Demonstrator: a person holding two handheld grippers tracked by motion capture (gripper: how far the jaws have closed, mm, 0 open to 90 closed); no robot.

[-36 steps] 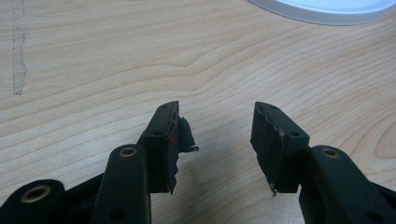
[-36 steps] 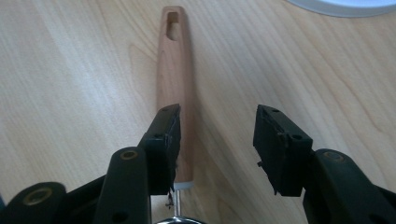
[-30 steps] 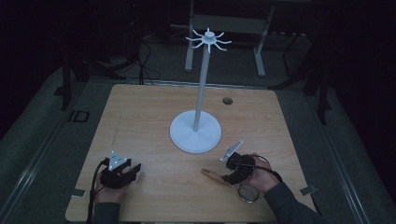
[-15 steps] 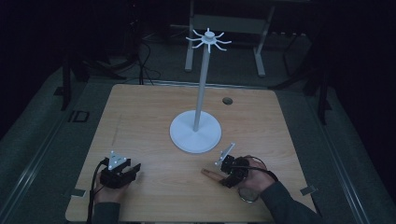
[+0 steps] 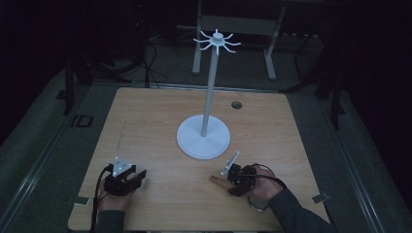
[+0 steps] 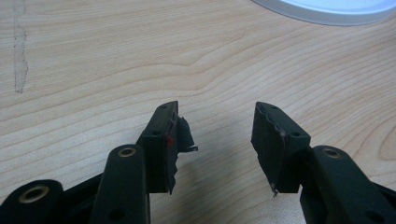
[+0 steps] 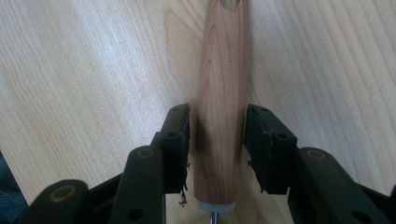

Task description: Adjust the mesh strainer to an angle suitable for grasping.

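Observation:
A wooden handle [image 7: 222, 93] lies on the table, with a metal ferrule at its near end. My right gripper [image 7: 217, 140] has its jaws pressed against both sides of it. In the high view the handle's tip [image 5: 217, 180] sticks out to the left of the right gripper [image 5: 234, 178], and a round metal part [image 5: 256, 204] shows beneath the hand. A white stand [image 5: 203, 137] with a tall pole and a ring of hooks [image 5: 216, 41] rises from mid-table. My left gripper [image 5: 137, 176] rests at the near left, open and empty [image 6: 217, 135].
The wooden table [image 5: 145, 126] has a small dark round hole [image 5: 236, 104] at the far right. The stand's white base edge [image 6: 327, 7] lies ahead of the left gripper. Dark floor, cables and a metal frame [image 5: 233, 29] lie beyond the table.
My right gripper has shifted slightly left and toward the near edge along the handle. The handle's tip stays about where it was. The left gripper has not moved.

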